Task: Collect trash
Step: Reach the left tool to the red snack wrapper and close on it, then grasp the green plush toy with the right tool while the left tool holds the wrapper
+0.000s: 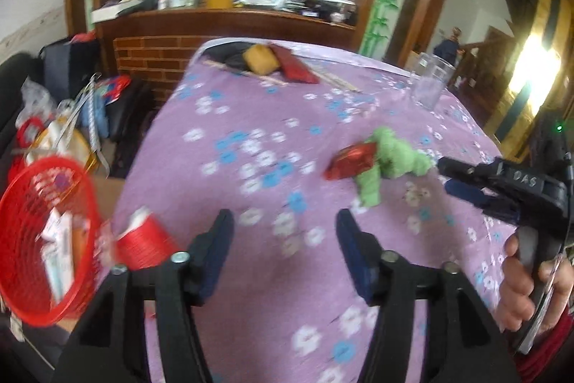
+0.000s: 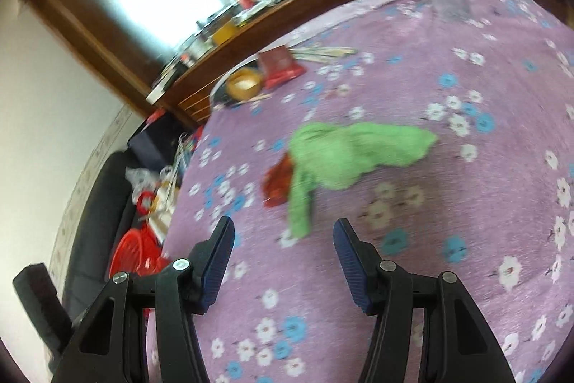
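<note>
while both tongs gape empty, left gripper (image 1: 283, 221) and right gripper (image 2: 283, 232) hover above the green cloth (image 2: 351, 153) and red wrapper (image 1: 349, 162).

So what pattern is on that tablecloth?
The tablecloth is purple-pink with small white and blue flowers, clearest in the right wrist view.
</note>
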`<state>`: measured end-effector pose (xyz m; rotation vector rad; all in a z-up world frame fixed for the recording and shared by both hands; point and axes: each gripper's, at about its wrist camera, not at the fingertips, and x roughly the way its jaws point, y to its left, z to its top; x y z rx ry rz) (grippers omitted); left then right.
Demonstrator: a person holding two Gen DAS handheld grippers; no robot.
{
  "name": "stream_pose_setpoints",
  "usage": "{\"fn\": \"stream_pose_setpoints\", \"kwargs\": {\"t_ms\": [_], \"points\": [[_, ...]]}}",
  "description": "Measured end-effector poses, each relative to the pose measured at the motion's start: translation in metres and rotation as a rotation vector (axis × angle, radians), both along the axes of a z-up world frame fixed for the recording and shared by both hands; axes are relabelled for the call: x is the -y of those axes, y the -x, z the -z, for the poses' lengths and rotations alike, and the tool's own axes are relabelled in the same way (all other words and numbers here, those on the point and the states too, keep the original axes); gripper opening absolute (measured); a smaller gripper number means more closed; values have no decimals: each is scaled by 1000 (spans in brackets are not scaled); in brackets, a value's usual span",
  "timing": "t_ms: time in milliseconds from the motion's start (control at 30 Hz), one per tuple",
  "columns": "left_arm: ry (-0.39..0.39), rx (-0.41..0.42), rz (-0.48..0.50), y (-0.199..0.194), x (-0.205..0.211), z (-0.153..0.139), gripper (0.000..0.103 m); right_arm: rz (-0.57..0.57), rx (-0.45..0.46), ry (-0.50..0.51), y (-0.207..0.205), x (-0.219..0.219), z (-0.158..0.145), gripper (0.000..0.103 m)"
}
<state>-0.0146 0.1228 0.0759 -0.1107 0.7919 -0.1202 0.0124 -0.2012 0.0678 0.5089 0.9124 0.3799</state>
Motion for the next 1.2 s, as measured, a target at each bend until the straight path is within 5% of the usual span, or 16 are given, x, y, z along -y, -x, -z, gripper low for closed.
{"fn": "stream_pose_setpoints", "kwargs": {"t_ms": [467, 567, 667, 933, 1200], "points": [[-154, -3, 41, -99, 98, 38, 69, 69, -24, -72, -21, 50, 41, 62], [-104, -53, 40, -118, 94, 51, 48, 65, -39, -91, -22, 54, 47, 62], [-54, -96, 35, -131, 87, 64, 44, 48, -39, -107, -21, 53, 47, 63], [2, -78, 18, -124, 78, 63, 40, 31, -38, -106, -20, 50, 49, 63], [11, -21, 5, -72, 62, 43, 40, 59, -27, -84, -20, 56, 50, 63]]}}
